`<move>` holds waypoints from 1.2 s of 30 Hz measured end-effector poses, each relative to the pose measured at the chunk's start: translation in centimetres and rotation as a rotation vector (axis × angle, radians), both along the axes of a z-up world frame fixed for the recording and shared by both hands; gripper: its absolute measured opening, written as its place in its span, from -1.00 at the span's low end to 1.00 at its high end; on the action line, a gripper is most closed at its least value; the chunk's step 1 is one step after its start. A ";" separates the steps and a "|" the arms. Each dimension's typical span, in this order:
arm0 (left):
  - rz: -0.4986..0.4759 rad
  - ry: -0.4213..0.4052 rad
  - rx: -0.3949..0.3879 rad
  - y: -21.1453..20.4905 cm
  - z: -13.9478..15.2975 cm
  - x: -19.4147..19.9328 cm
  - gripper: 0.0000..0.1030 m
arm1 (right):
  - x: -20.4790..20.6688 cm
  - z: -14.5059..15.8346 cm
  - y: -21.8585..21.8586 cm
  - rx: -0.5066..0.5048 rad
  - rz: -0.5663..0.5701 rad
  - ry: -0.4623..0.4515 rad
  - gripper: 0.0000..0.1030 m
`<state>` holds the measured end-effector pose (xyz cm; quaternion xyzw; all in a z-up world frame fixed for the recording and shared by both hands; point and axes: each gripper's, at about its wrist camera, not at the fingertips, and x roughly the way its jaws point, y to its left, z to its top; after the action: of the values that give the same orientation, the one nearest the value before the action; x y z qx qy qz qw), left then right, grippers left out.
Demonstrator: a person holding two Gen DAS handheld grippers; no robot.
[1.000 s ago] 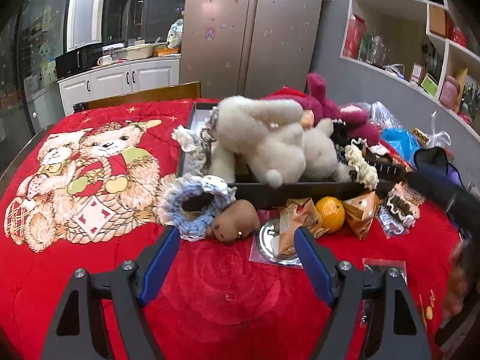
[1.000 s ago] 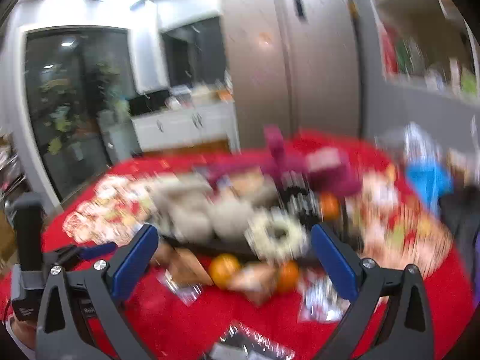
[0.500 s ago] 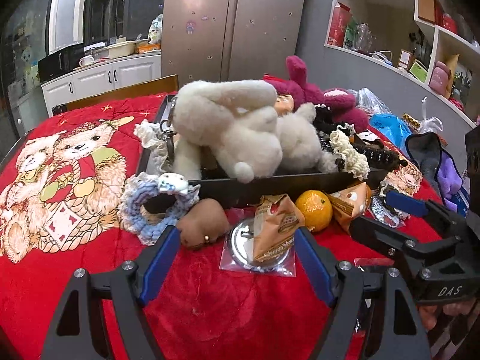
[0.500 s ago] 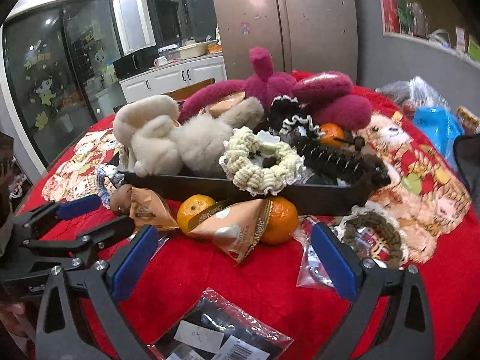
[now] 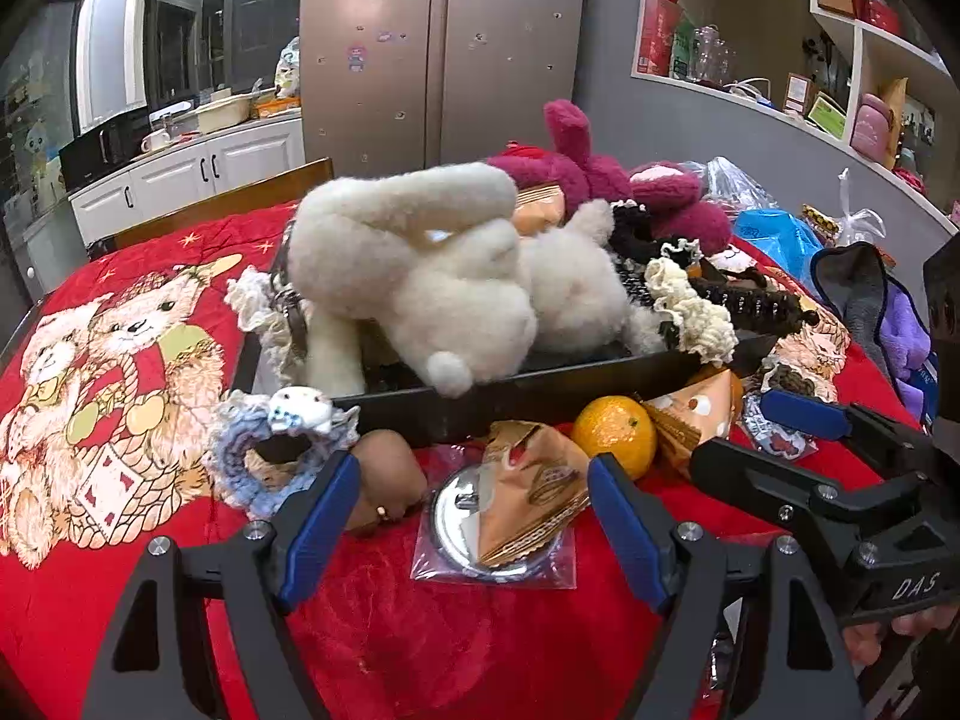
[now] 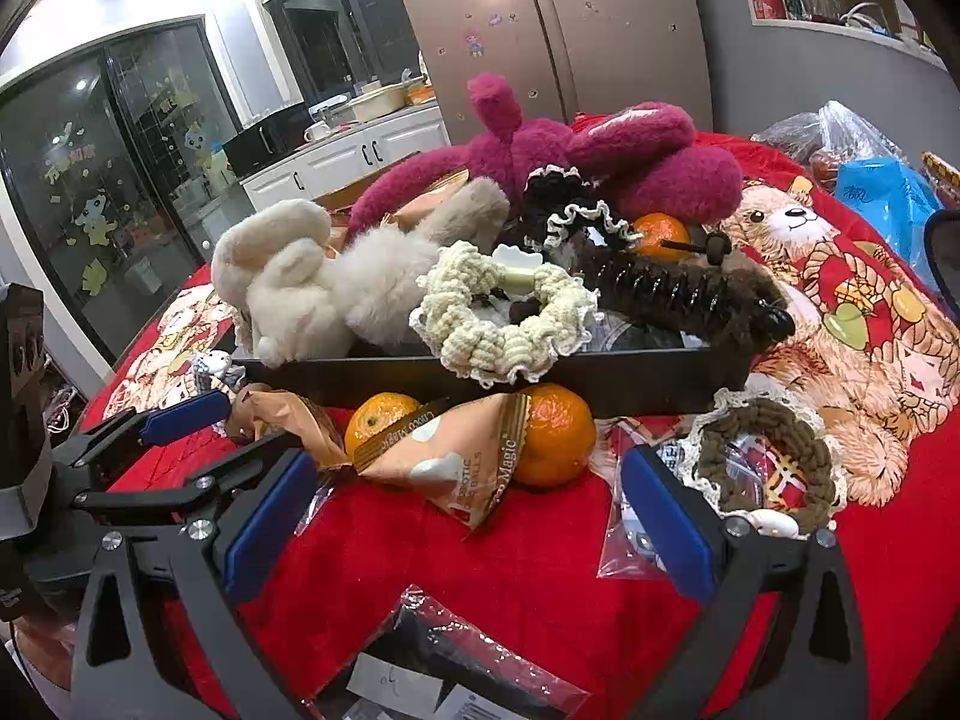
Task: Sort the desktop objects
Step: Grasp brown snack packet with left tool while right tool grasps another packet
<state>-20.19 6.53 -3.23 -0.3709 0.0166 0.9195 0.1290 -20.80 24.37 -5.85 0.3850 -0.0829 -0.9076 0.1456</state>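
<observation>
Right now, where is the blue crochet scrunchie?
In the left wrist view, the blue crochet scrunchie lies on the red cloth at the black tray's left front corner, beside the brown plush.

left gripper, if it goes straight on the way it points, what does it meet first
Most likely the tan snack packet lying on the bagged round mirror, which sits between the open fingers of the left gripper. Depth is hard to judge; the black tray lies beyond.

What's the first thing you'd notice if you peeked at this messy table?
A fluffy cream plush rabbit sprawls across the shallow black tray, with a magenta plush toy piled behind it. In front of the tray, bright orange tangerines and triangular tan snack packets lie on the red bear-print blanket.
</observation>
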 end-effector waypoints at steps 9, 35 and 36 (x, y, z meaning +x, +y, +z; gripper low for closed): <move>-0.006 0.018 -0.161 2.0 -0.7 -0.7 0.64 | -1.0 -0.7 0.2 -0.022 0.005 -0.039 0.99; 0.012 0.019 -0.118 0.5 -0.2 1.0 -0.57 | -0.2 -0.5 -0.8 0.028 0.034 -0.069 0.20; 0.010 0.015 -0.115 0.5 -0.2 0.9 -0.57 | -0.1 -0.5 -0.8 0.028 0.034 -0.068 0.19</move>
<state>-19.26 7.01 -3.48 -0.3710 0.0687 0.9204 0.1025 -20.85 23.56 -6.35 0.4188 -0.0687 -0.8925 0.1530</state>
